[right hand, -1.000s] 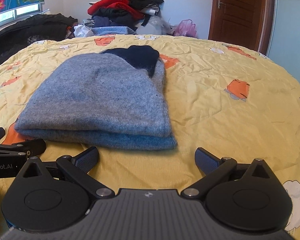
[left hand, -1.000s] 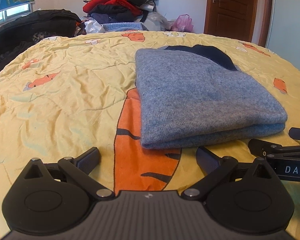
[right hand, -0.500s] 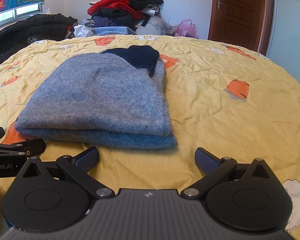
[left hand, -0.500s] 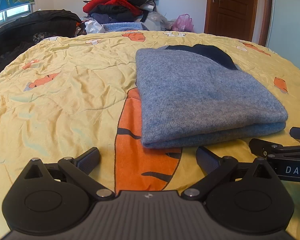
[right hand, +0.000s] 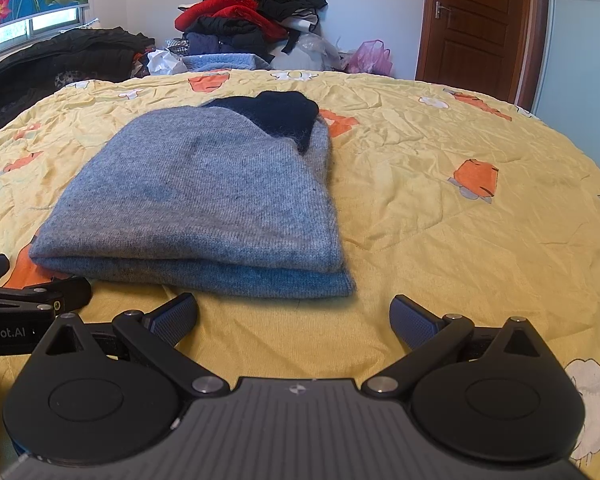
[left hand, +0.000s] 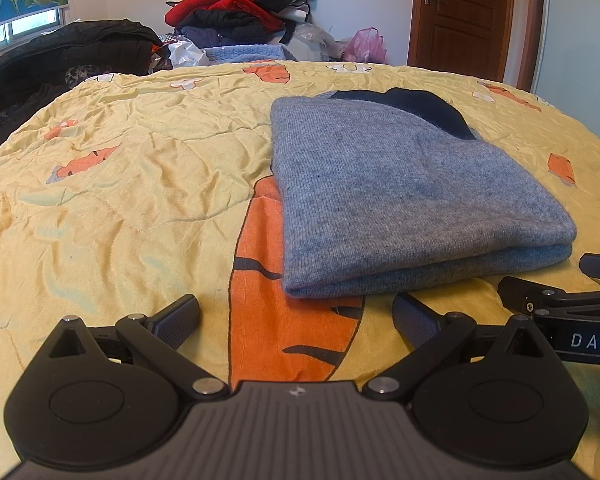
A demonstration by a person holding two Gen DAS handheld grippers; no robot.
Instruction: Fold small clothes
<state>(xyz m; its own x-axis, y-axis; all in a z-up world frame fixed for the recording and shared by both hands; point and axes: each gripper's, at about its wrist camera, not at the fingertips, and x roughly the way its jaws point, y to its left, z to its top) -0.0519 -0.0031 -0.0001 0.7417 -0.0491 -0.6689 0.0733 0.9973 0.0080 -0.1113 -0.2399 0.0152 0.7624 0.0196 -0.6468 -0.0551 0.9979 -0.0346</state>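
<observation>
a grey-blue knitted garment (left hand: 411,196) lies folded in a neat, flat stack on the bed (left hand: 132,184), on a yellow quilt printed with orange carrots, a dark navy part (right hand: 278,114) showing at its far end. the left gripper (left hand: 296,320) hovers low at the near edge of the bed, its jaws spread wide with nothing between them, the folded garment just beyond and a little to the right of its fingertips, not touching. the right gripper (right hand: 294,316) sits beside it on the right, equally wide open and empty, with the garment's near right corner lying just ahead and to the left of it. each gripper shows at the edge of the other's view, close together. at the far side of the bed a heap of red and black clothes (left hand: 236,12) is piled against the wall, a black coat (left hand: 72,52) sprawls at the far left, a pink plastic bag (right hand: 369,56) sits near a brown wooden door (right hand: 479,24) at the far right.
</observation>
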